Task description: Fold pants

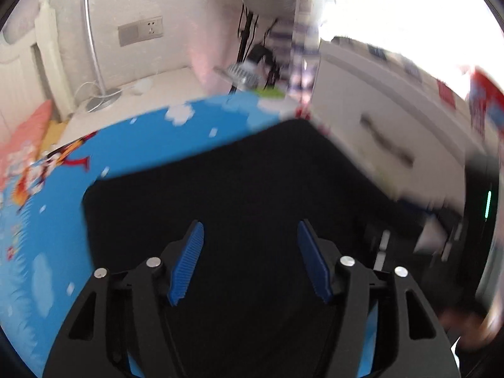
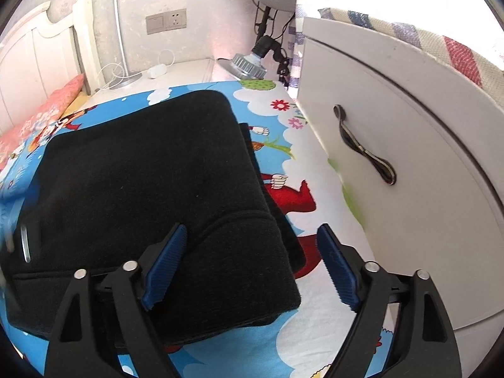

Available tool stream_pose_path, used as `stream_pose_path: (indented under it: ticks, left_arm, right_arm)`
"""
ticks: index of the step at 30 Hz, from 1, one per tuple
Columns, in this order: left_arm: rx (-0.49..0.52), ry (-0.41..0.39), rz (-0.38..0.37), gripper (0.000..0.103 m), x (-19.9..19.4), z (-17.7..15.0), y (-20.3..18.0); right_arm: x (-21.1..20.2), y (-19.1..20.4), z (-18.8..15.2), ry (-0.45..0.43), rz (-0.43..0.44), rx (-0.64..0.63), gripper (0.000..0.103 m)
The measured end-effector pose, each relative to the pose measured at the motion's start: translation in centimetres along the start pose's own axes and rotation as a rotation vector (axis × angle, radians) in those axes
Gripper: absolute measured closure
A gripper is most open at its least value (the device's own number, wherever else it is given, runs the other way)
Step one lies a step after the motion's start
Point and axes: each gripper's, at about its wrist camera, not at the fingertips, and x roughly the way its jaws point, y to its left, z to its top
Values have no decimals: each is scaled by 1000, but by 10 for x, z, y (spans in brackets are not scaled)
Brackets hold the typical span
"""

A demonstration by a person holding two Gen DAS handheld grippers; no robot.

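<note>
clearly the black pants [image 2: 148,170] lie folded into a thick, neat block on the cartoon bedsheet [image 2: 283,119], near the bed's edge beside a white cabinet [image 2: 393,119]. they look soft, limp and fairly light, probably a fleecy knit that sags if lifted by one corner; i judge a pinch through all layers at the folded edge holds best. the left gripper [image 1: 250,260] hangs above the dark cloth with jaws apart and nothing between them. the right gripper [image 2: 249,264] stands wide, straddling the pants' near corner without pressing on it. the cabinet crowds the right side, a lamp [image 2: 119,31] stands on the nightstand, and a pink pillow [image 2: 47,116] lies far left.
</note>
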Motion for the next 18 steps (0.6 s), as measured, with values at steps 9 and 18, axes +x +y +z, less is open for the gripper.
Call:
stream_pose_path:
  ticks: [9,18]
  left_arm:
    - [-64,-47,119,2,-96,-81,-6]
    - [-186,-86,183,2,-139,-95,5]
  right_arm:
    - [-91,12,-12,-73,-30,6,15]
    - [-152,25,-34,-96,-18,17,15]
